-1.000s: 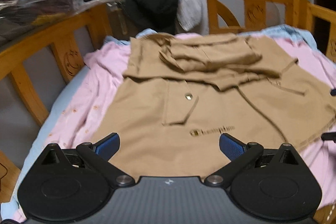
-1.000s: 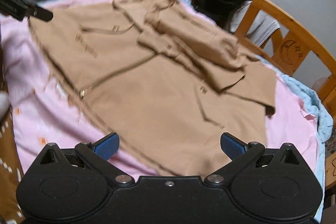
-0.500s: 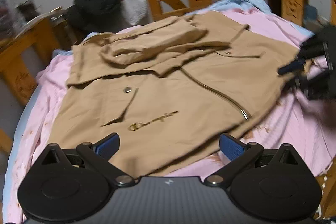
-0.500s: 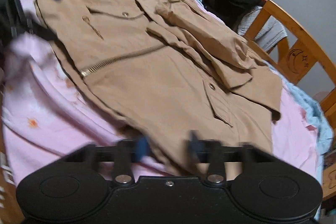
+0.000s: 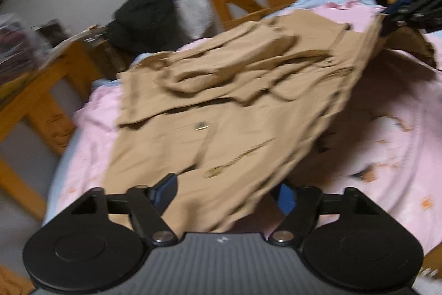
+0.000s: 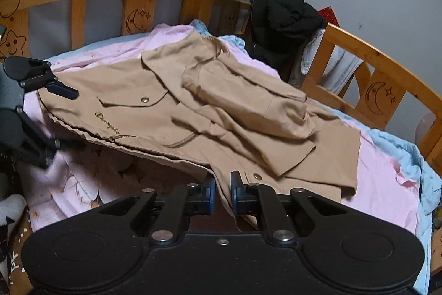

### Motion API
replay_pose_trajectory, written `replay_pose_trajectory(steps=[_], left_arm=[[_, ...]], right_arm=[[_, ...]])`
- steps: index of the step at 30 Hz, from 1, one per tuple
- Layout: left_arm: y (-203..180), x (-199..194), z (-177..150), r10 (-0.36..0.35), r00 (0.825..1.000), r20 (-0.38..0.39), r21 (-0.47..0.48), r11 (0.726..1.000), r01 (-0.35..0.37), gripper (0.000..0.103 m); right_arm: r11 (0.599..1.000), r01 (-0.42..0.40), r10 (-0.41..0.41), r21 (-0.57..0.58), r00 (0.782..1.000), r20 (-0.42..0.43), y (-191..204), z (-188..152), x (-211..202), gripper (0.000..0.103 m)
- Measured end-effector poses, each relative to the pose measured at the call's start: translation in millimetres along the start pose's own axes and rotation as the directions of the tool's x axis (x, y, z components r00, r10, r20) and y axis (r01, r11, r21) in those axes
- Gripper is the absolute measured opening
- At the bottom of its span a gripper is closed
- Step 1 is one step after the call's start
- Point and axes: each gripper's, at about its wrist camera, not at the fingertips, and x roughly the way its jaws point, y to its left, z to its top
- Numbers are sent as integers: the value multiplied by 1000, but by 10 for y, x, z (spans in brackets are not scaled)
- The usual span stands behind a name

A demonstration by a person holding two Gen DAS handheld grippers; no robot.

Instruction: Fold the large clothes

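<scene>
Two corners of the tan jacket (image 6: 171,115) hang lifted off the pink sheet (image 6: 378,179). Your right gripper (image 6: 222,194) pinches the hem at 6 o'clock, nearly closed. Your left gripper (image 5: 223,192) gapes wide around hem cloth, bed rail (image 6: 386,65) at 2 o'clock.

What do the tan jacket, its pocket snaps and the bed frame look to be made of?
Tan jacket: matte woven fabric, probably cotton twill; it creases softly, without sheen. Pocket snaps: brass-toned metal, judging by their glint. Bed frame: varnished orange-toned wood, likely pine, with visible grain and moon-and-star motifs.

Dim light, motion blur, fisheye warp.
</scene>
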Motion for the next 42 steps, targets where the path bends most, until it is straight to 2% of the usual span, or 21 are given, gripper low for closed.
replay_pose_trajectory(steps=[5,7,10,12,14,15,17,18,19,22,26,27,29,30,31,32,34,35,38,42], left_arm=[[453,-31,-185,55,997,-45,-46,997,-57,72],[589,-50,-251,45,998,-53,-62,997,-48,74],[682,-32,-310,116,990,-83,-24,993,-118,73],[738,-51,-344,92,992,-84,-24,995,-95,73],[743,-37,-354,101,991,-93,9,995,-101,73],[731,-31,-353,115,989,-90,35,993,-112,68],[718,-16,-338,103,990,-100,42,994,-100,50],[733,-3,-330,81,990,-116,16,997,-80,34],[775,23,-301,54,990,-131,-24,998,-57,23],[803,50,-222,63,989,-134,-84,994,-74,14],[871,66,-115,69,989,-131,-117,989,-85,13],[878,70,-109,72,988,-133,-107,990,-87,15],[874,87,-137,80,986,-148,-74,993,-92,19],[864,99,-170,85,983,-165,-50,994,-94,22],[852,111,-206,86,979,-186,-30,995,-94,22],[848,127,-235,84,976,-200,-24,996,-90,22],[820,129,-273,83,970,-228,-20,996,-90,12],[794,112,-274,92,969,-228,-12,995,-97,7],[731,-82,-193,132,978,-163,-6,991,-135,3],[753,-451,-73,140,986,-92,-39,989,-144,2]], right_arm=[[1000,3,-3,12,1000,14,-12,-15,-26,10],[1000,0,0,12,1000,11,-15,-33,-17,10],[1000,1,-1,1,1000,-2,15,-90,4,10],[1000,-6,6,2,1000,-13,32,-149,15,10],[1000,-6,6,-7,1000,-21,68,-208,25,10],[1000,-3,2,-22,1000,-25,95,-241,33,11],[997,11,-13,-73,999,-34,166,-311,64,12],[992,20,-27,-127,998,-52,218,-358,91,18],[983,28,-42,-179,997,-72,255,-400,117,27],[932,41,-93,-361,987,-129,343,-583,168,34],[825,98,-214,-556,966,-146,279,-835,196,38],[817,104,-232,-568,960,-158,213,-883,213,38],[823,116,-263,-555,946,-192,26,-964,250,38],[834,127,-274,-537,940,-203,-71,-990,262,34],[845,136,-278,-516,938,-208,-151,-1009,268,23],[865,142,-270,-481,940,-210,-248,-1019,260,17],[923,149,-232,-355,951,-203,-407,-991,203,8],[938,156,-225,-310,953,-202,-449,-971,186,6],[949,182,-230,-258,958,-169,-492,-873,80,3],[950,188,-229,-250,962,-146,-517,-734,-190,2]])
